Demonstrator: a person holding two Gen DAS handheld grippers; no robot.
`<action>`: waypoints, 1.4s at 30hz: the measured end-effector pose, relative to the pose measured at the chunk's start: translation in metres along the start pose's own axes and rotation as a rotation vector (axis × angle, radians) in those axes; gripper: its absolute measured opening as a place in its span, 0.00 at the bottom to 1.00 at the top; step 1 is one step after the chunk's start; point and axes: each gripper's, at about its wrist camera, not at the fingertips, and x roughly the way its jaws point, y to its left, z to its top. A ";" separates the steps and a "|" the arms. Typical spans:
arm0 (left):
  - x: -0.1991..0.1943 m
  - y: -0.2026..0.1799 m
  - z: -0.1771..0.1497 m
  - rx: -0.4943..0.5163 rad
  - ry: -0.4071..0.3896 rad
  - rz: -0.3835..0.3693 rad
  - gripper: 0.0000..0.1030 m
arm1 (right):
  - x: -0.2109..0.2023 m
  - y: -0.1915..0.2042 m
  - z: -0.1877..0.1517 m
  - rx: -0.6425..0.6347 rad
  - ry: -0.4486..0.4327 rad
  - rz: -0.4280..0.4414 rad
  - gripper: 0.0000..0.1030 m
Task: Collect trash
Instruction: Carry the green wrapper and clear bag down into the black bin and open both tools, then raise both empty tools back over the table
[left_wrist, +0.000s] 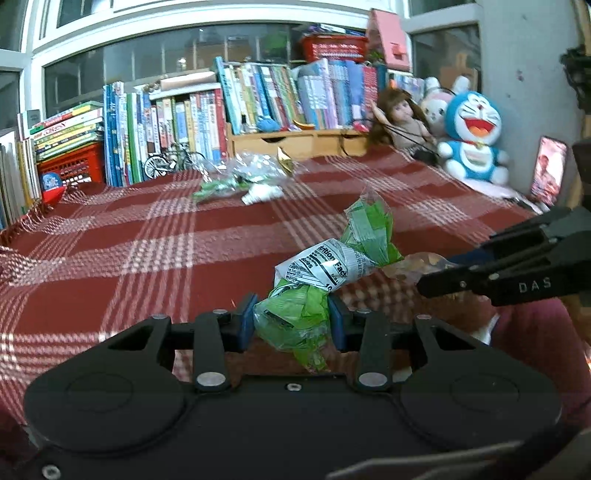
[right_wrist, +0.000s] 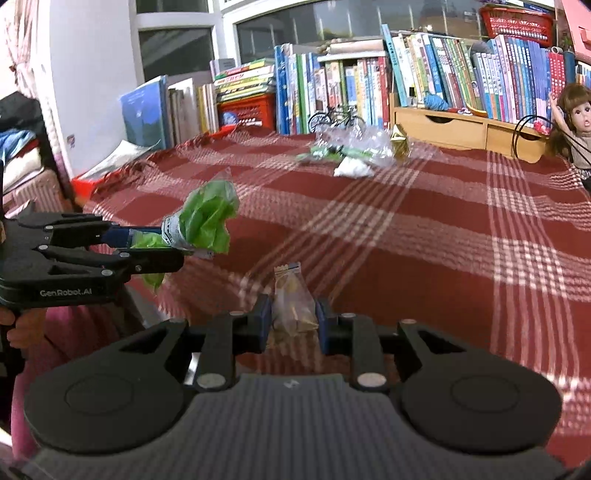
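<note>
Trash rode in both: our left hand-held gripper (left_wrist: 291, 319) clamped the green wrapper (left_wrist: 332, 266), the right hand-held gripper (right_wrist: 291, 317) pinched a small clear packet (right_wrist: 293, 302); we judged steady grips best, with more litter (left_wrist: 240, 177), seemingly plastic, at twelve o'clock.

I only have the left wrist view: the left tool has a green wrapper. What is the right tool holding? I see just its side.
Observer: The right tool is shut on a small clear packet with yellowish bits inside.
Operator: Anything off the table's left end? My view stops at a red basket.
Observer: Yes, leaning books, then a folded pile of cloth further left.
Operator: Is the gold wrapper in the far pile standing up?
Observer: It stands upright at the pile's right edge, beside clear plastic.
</note>
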 end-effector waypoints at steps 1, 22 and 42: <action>-0.004 -0.003 -0.005 0.006 0.009 -0.002 0.36 | -0.002 0.002 -0.004 -0.001 0.006 0.002 0.30; 0.059 -0.019 -0.093 -0.153 0.535 -0.046 0.37 | 0.048 0.012 -0.091 0.030 0.281 0.009 0.31; 0.074 -0.021 -0.085 -0.105 0.511 0.039 0.83 | 0.062 0.003 -0.089 0.092 0.283 0.019 0.74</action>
